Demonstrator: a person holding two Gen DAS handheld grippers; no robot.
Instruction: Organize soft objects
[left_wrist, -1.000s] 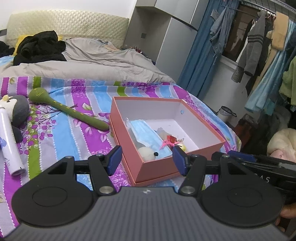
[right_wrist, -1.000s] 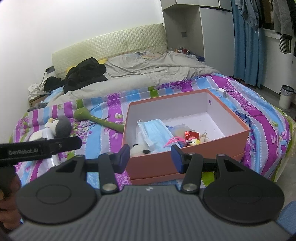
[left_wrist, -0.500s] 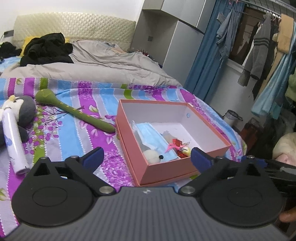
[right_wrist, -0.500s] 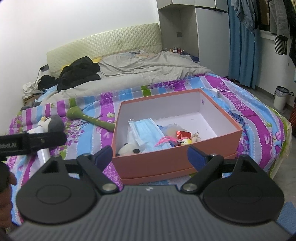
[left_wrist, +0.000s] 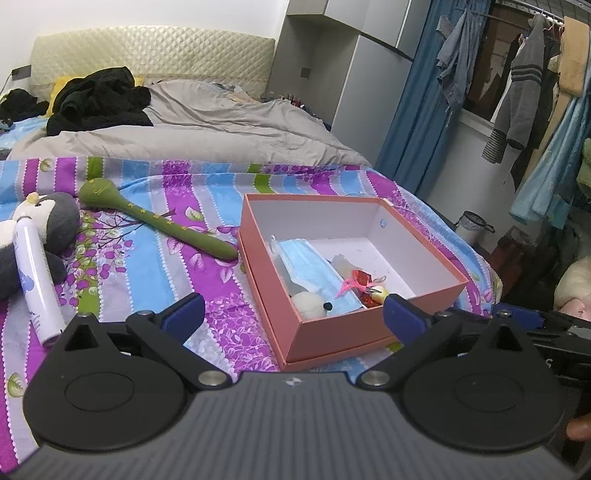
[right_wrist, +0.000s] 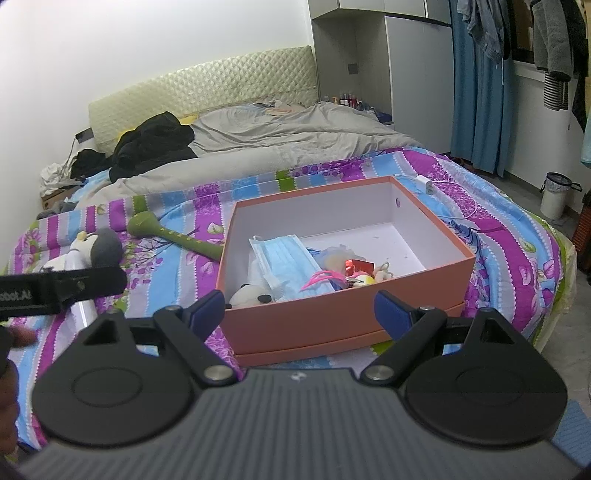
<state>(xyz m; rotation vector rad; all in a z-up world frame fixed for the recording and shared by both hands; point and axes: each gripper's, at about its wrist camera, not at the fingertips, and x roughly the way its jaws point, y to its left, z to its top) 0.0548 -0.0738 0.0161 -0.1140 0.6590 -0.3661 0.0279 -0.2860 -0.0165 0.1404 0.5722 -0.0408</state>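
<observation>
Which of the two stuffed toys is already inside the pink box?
The small white plush with a black spot, at the box's near corner beside the blue mask. The grey-and-white penguin plush lies outside on the striped bedspread.

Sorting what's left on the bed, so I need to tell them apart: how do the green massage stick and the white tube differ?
The green massage stick is olive with a rounded bulb head and yellow markings; the white tube is a plain white cylinder with blue print. The stick lies alone, its tip close to the orange box; the tube rests against the grey plush penguin, far from the box. Both lie flat on the striped bedspread, outside the box.
</observation>
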